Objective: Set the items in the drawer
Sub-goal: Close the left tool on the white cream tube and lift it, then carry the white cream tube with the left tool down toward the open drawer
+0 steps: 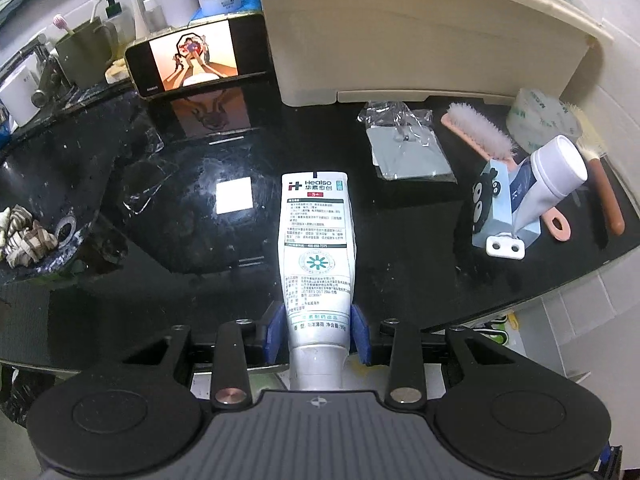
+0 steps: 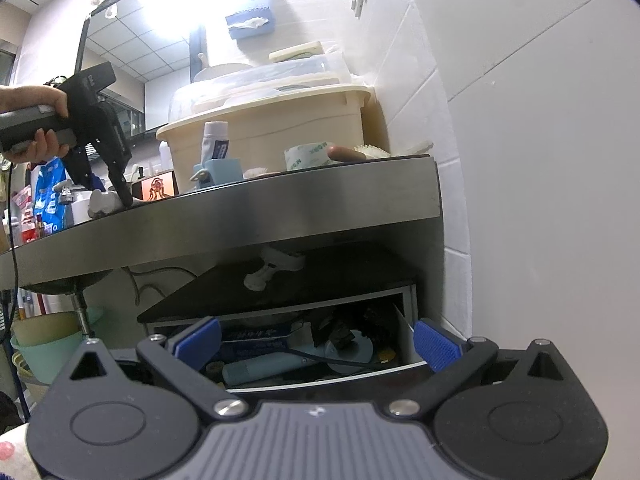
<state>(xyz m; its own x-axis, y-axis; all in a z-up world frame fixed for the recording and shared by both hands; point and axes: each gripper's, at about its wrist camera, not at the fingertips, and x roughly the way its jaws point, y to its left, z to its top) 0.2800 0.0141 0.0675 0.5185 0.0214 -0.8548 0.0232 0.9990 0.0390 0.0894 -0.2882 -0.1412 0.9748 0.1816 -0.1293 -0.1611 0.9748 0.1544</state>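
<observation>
- My left gripper (image 1: 318, 330): blue pads closed tight on the lower end of a white toothpaste tube (image 1: 316, 248), just above its cap. I point steeply down at the counter.
- Toothpaste tube: printed face up, crimped end away from me, lying along my line over the black countertop (image 1: 192, 184). Whether its far end touches the stone I cannot tell.
- My right gripper (image 2: 316, 342): fingers spread wide, nothing between the pads, held about level in front of the drawer (image 2: 320, 364).
- Drawer: below the counter's steel edge (image 2: 280, 204), pulled open, already holding a pale blue tube-shaped item, a boxed item and dark clutter.
- Left gripper seen from the right wrist view (image 2: 108, 184): a person's hand (image 2: 38, 120) holds its handle, tips down at counter level.
- Cream plastic bin (image 1: 400, 28): at the back of the counter, against the wall.
- Phone (image 1: 196, 58): propped on its side, screen lit, left of the bin.
- Clear packet (image 1: 408, 148): flat on the counter, right of the tube.
- Pink brush (image 1: 480, 136): beside the packet.
- Blue squeezer holder (image 1: 496, 204): carries a second white tube (image 1: 552, 172).
- Tape roll (image 1: 540, 120): behind that holder.
- Sink basin (image 1: 48, 200): at the far left, a striped cloth inside.
</observation>
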